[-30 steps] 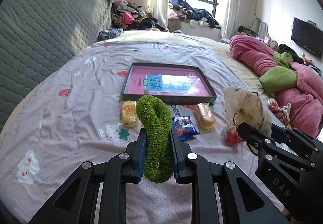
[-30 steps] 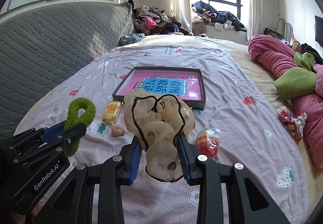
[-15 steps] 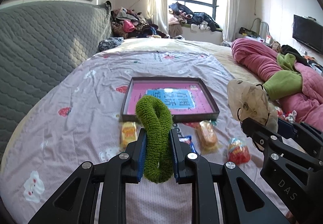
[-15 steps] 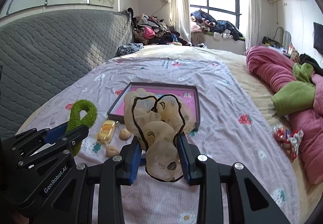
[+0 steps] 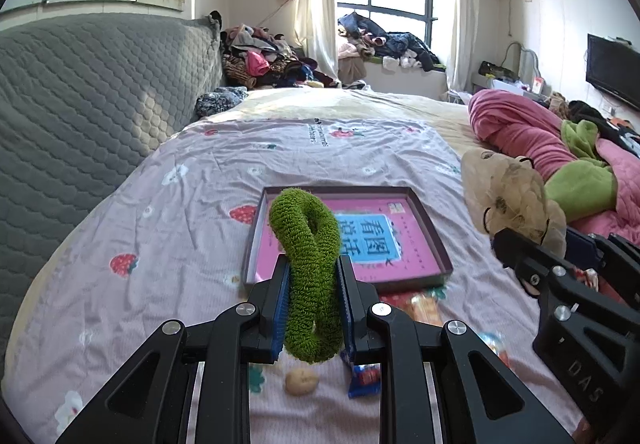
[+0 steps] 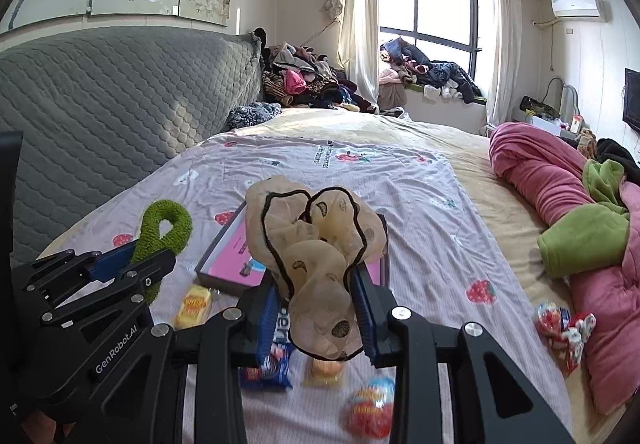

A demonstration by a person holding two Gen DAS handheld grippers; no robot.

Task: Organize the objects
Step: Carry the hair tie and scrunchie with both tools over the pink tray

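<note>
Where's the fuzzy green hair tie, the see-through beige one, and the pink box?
green scrunchie (image 5: 306,244), left wrist view, upper loop.
beige scrunchie (image 6: 316,256), right wrist view, middle folds.
pink tray (image 5: 432,234), left wrist view, right wall.

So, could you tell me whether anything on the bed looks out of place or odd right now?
Several wrapped snacks lie scattered loose on the sheet in front of the shallow tray, which holds only a pink printed card. More wrappers sit apart by the pink quilt. Nothing looks spilled or damaged.

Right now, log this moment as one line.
left tool: shut on green scrunchie | right tool: shut on beige scrunchie | pink tray: empty
</note>
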